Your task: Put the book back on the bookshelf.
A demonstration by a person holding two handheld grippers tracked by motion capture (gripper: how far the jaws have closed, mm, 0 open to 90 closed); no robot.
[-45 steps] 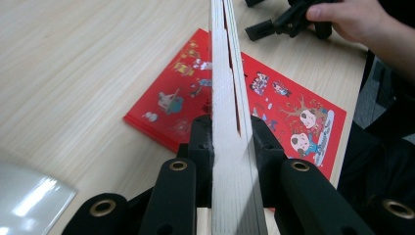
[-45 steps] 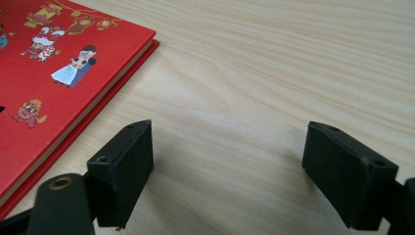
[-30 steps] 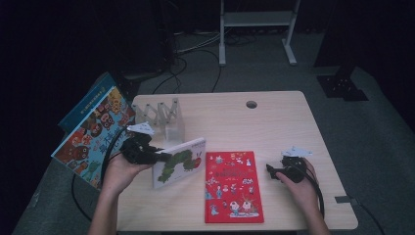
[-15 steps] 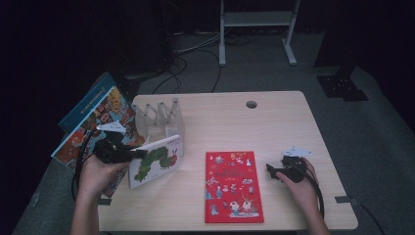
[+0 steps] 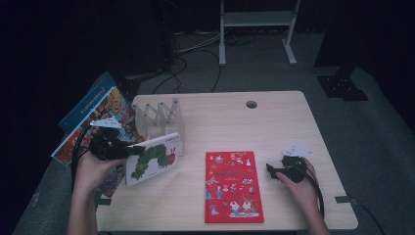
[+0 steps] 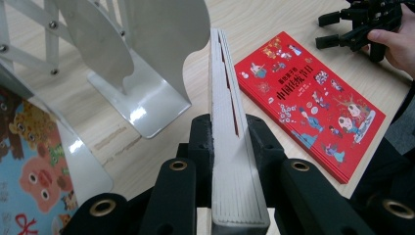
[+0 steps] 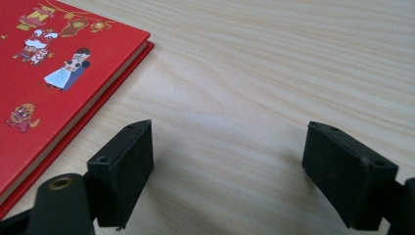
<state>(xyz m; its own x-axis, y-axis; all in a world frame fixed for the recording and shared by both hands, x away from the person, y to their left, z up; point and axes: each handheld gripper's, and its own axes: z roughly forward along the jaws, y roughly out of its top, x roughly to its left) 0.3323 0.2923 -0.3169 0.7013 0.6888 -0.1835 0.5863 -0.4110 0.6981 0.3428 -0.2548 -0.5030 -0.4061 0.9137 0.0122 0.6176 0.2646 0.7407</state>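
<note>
- So, my left gripper is clamped tight on the caterpillar book, pads squeezing its edge, book lifted and tilted just beside the white book rack.
- Right gripper rests on the table, jaws gaping with nothing between them, just beside the red book.

Black jaws clamped on white book's edge, metal rack left, red book right

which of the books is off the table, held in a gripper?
The white caterpillar book: the left gripper clamps it by the edge, tilted beside the white rack. The red book lies flat on the table, untouched near the open right gripper.
</note>
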